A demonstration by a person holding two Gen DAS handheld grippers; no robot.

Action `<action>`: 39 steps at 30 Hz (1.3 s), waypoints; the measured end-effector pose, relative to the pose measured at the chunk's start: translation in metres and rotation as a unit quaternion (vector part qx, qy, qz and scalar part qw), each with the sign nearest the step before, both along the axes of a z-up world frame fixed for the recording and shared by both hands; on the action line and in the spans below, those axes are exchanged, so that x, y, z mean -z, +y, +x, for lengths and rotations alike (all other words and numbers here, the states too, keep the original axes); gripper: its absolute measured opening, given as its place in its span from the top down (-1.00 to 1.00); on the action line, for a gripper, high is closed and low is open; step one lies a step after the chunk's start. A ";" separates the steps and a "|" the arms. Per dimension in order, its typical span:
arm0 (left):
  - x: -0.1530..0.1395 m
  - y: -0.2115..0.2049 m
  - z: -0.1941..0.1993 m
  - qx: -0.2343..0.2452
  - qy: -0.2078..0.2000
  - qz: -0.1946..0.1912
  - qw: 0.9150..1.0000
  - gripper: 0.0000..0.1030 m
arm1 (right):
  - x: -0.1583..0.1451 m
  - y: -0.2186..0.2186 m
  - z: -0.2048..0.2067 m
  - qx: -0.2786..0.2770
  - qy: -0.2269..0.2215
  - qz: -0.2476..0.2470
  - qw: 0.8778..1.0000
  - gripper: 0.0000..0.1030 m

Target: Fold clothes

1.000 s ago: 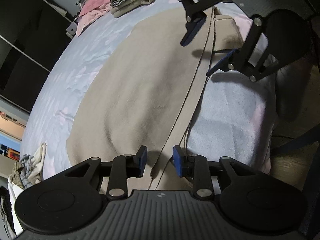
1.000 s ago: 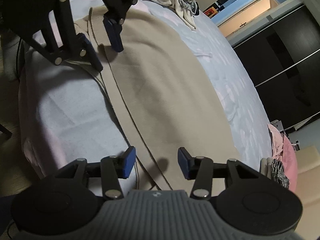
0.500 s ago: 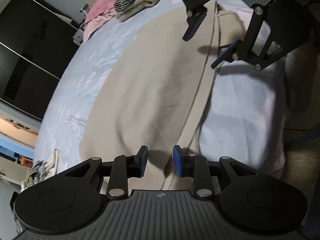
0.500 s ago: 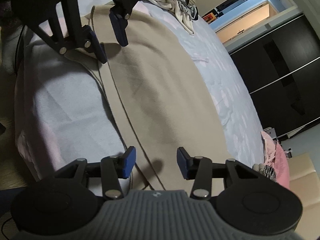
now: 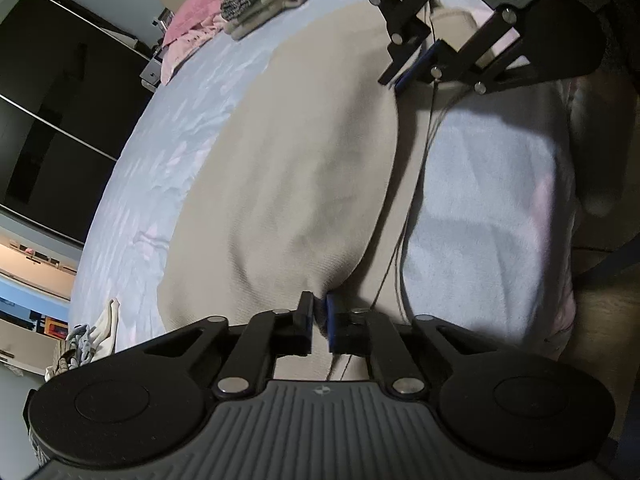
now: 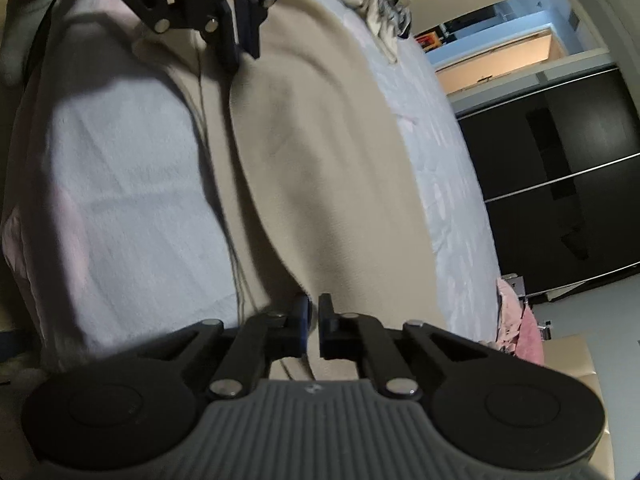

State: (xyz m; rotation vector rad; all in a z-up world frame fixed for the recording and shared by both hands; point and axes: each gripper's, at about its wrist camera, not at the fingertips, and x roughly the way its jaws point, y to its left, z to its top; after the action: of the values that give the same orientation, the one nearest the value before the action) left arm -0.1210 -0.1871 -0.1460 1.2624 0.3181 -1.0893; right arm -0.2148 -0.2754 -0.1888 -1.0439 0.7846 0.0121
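A beige garment (image 5: 304, 168) lies spread across the pale blue bed (image 5: 168, 152); it also shows in the right wrist view (image 6: 332, 152). My left gripper (image 5: 319, 312) is shut on the garment's near edge, which is lifted into a fold. My right gripper (image 6: 314, 312) is shut on the same edge at the other end. Each gripper shows at the top of the other's view: the right gripper in the left wrist view (image 5: 408, 74), the left gripper in the right wrist view (image 6: 242, 44). A thin cord (image 5: 424, 152) runs along the garment's edge.
A stack of folded clothes (image 5: 272, 4) and pink fabric (image 5: 196, 20) lie at one end of the bed. A heap of unfolded clothes (image 6: 376, 0) lies at the other end. Dark wardrobe doors (image 6: 560, 184) stand beyond the bed. The bed's edge (image 5: 560, 240) drops to the floor.
Both grippers have closed from open onto the garment's near edge. The edge has risen off the bed and rolled inward, forming a fold.
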 end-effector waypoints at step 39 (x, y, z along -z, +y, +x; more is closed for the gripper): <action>-0.068 0.008 0.108 -0.193 0.263 -0.139 0.935 0.72 | -0.073 -0.070 0.038 0.181 -0.002 0.350 0.919 -0.03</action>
State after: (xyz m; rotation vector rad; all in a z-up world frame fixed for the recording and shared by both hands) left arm -0.0130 -0.1790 -0.0783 0.6042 0.7560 -1.0672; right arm -0.1771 -0.3450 -0.1154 -0.2107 0.8673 -0.0240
